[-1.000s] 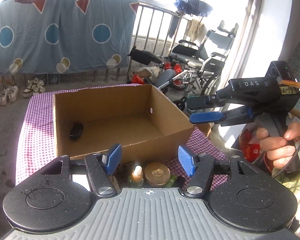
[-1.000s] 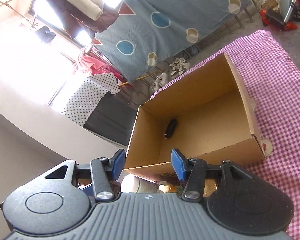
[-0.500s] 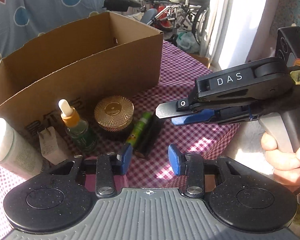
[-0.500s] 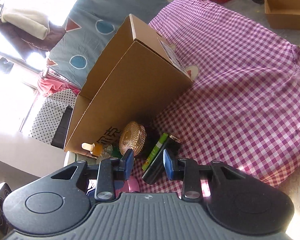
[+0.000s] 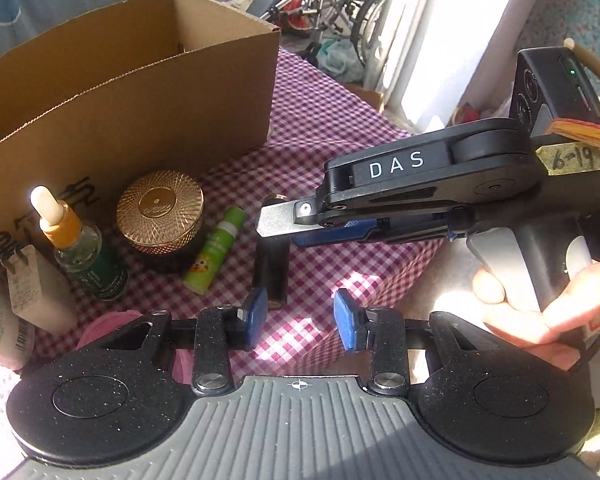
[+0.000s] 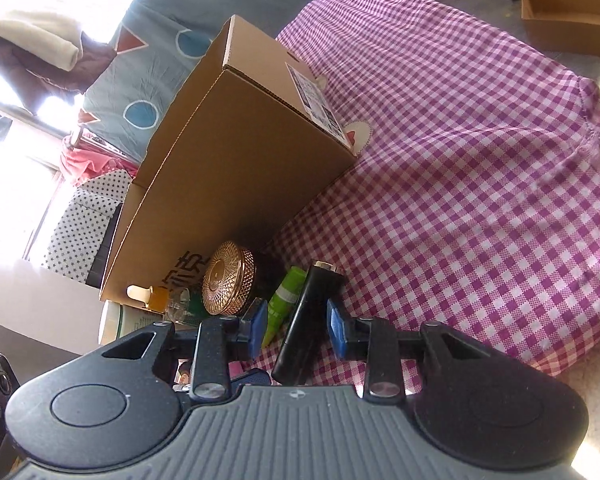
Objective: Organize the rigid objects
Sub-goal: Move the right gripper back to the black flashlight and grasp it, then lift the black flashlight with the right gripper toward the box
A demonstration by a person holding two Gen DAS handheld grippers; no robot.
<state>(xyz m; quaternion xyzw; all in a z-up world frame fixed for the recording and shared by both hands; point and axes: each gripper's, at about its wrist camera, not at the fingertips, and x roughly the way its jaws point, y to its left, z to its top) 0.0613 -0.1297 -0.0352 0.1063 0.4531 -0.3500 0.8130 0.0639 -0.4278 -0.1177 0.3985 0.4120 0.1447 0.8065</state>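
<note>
While the slim black cylindrical tube (image 6: 306,322) lies flat on the purple-checked tablecloth (image 6: 480,184), just beside the green lip-balm stick (image 5: 216,250) before the cardboard box's (image 5: 132,92) front wall, I have the right gripper (image 6: 298,326) straddling it, jaws apart, pads not yet pressing. This is the grasp step. My left gripper (image 5: 300,318) stands open over bare cloth. Next I must clamp squarely, lift, and clear the box rim.

Counts: one cardboard box (image 5: 124,92) sitting on the checked cloth (image 5: 332,120). Showing in front of it: one gold-lidded jar (image 5: 160,210), one dropper bottle (image 5: 80,248), one green tube (image 5: 216,248), one black tube (image 5: 271,268), one white charger plug (image 5: 32,292), one white bottle (image 5: 0,332). Two grippers: left gripper (image 5: 300,318), right gripper (image 6: 297,326).
</note>
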